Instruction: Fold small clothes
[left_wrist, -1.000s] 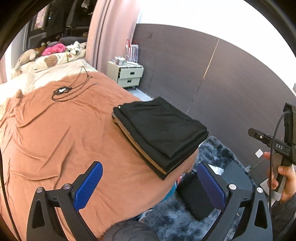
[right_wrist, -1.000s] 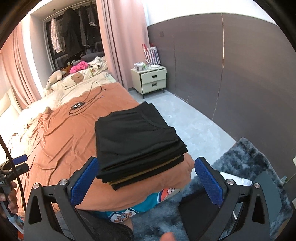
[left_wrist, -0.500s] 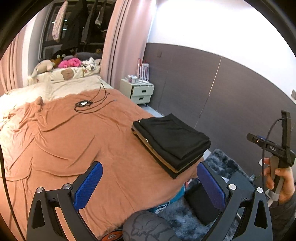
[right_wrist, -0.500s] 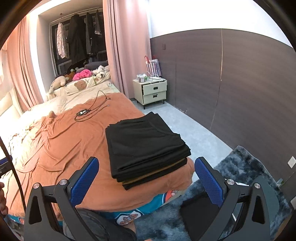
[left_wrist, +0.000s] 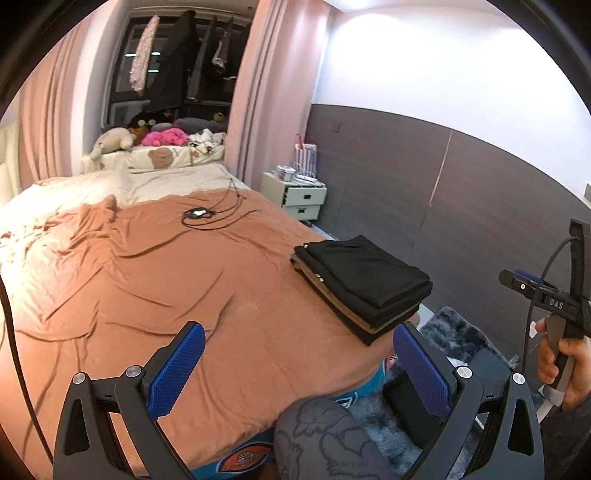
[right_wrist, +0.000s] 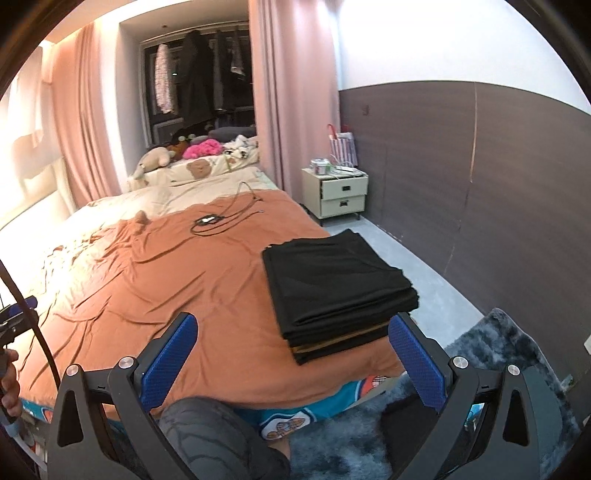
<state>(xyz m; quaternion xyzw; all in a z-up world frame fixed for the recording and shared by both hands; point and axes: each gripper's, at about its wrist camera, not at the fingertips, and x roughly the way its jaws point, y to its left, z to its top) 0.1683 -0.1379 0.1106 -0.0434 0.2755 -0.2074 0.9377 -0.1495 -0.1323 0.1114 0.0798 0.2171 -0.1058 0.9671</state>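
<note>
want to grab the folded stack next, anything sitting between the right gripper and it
Nothing visible does. In the right wrist view the open right gripper looks straight at the stack of folded clothes, with only bare orange bedsheet between them. The black cable lies farther up the bed, beyond the stack.

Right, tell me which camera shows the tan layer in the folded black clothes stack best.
The left wrist view: it faces the folded black clothes stack from its side edge, so the tan layer runs exposed between black ones. The right wrist view shows mostly the stack's top, with only a thin tan strip near its bottom.
</note>
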